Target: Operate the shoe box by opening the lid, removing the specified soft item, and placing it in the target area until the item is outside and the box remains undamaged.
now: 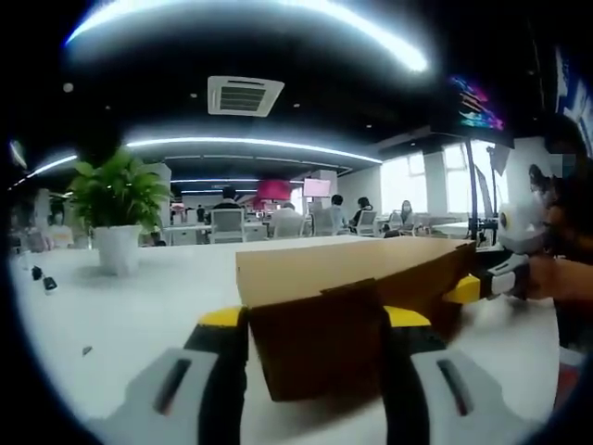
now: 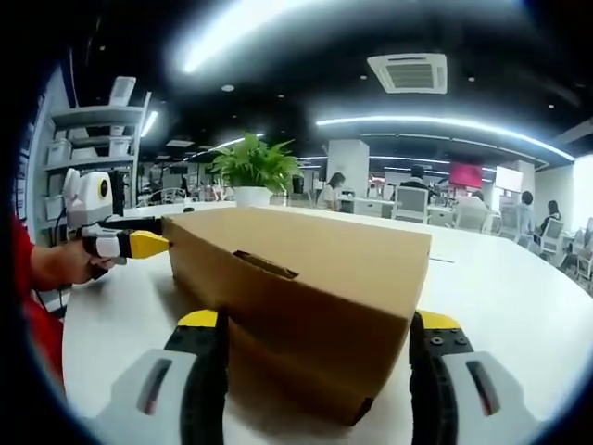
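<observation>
The closed cardboard shoe box sits on the white table, held end to end between your grippers. Your left gripper has its jaws spread wide around one end, your right gripper likewise around the other. A potted plant stands far left.

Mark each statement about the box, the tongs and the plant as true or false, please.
1. The shoe box has its lid closed. True.
2. The right tongs have a jaw on each side of one end of the box. True.
3. The box lies on a dark wooden floor. False: it lies on a white table.
4. A soft item lies on the table outside the box. False: none is seen there.
5. A potted plant stands on the table. True.
</observation>
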{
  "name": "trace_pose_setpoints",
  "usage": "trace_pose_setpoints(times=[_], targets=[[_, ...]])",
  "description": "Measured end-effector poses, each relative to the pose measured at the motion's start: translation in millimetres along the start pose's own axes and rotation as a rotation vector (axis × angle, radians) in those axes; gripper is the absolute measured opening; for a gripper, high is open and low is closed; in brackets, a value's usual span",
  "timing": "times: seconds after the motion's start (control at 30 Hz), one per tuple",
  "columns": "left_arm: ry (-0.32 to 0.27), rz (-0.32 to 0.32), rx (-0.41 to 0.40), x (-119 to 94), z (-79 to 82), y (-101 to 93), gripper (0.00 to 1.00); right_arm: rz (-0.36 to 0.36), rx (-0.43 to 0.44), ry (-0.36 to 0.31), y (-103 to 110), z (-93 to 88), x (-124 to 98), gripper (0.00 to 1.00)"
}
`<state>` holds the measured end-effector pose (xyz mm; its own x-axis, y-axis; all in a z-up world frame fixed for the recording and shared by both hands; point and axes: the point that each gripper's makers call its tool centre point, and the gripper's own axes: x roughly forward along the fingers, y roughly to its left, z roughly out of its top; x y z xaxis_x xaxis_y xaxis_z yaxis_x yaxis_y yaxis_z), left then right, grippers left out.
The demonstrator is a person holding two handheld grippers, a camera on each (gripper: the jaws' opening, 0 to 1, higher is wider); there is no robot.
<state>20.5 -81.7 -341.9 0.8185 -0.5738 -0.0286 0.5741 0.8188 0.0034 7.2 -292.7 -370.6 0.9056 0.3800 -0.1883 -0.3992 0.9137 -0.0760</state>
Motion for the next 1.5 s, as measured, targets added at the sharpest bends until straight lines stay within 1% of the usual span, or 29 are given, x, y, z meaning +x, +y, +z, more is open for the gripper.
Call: trace_pose_setpoints(times=[0.23,0.4,0.57,0.7,0.83,0.87,1.07,1.1,1.13,1.17,1.2,1.27,1.33,1.37,1.47,1.5], targets=[[-0.005,0.0,-0.001,-9.0,5.4,-7.1,0.56,0.007,-0.002,0.005,5.0,-0.7,-4.0,0.81],[-0.011,0.004,0.003,-15.2,1.1,-5.4,0.56,0.009,-0.002,-0.002,8.7,-1.9,-7.4,0.81],[-0.018,0.004,0.001,-19.7,3.0,-7.8,0.55,0.014,-0.001,-0.008,10.6,-1.9,-8.9,0.81],[-0.013,-0.001,0.001,-19.6,4.9,-8.0,0.55,0.016,0.003,0.003,9.5,-1.2,-9.1,0.82],[-0.01,-0.01,0.001,-20.3,2.3,-4.9,0.54,0.014,0.004,0.032,9.6,0.6,-10.3,0.83],[-0.011,-0.013,0.004,-20.6,2.7,-5.4,0.54,0.012,0.002,0.036,9.5,-2.4,-8.6,0.83],[0.022,-0.003,-0.018,-19.5,3.8,-7.1,0.54,-0.002,0.008,0.029,10.8,-4.4,-10.5,0.82],[0.007,0.001,-0.034,-20.0,5.2,-8.9,0.54,-0.007,0.011,0.021,11.3,-4.5,-11.0,0.82],[-0.012,0.004,-0.031,-21.2,4.2,-10.0,0.54,-0.009,0.007,0.015,12.5,-3.8,-11.5,0.82],[-0.014,0.004,-0.027,-22.2,3.8,-10.5,0.54,-0.007,0.005,0.013,11.8,-3.3,-11.8,0.82],[-0.008,0.005,-0.027,-23.7,7.0,-13.3,0.54,-0.001,0.007,0.014,11.9,-0.3,-13.2,0.82],[0.004,0.003,-0.024,-25.5,7.9,-14.1,0.53,0.006,0.003,0.035,12.1,1.0,-12.4,0.82],[0.006,-0.001,-0.042,-29.6,9.4,-15.4,0.52,0.012,0.005,0.045,12.5,0.4,-13.2,0.82],[0.002,-0.002,-0.041,-30.8,8.5,-15.5,0.51,0.013,0.004,0.044,12.6,-0.3,-13.6,0.82],[-0.007,-0.013,0.009,-30.1,7.6,-15.1,0.51,0.015,0.002,0.022,11.9,-2.3,-14.2,0.82],[-0.006,-0.012,-0.007,-29.6,5.1,-11.9,0.51,0.014,0.001,0.023,11.9,-2.6,-13.8,0.82]])
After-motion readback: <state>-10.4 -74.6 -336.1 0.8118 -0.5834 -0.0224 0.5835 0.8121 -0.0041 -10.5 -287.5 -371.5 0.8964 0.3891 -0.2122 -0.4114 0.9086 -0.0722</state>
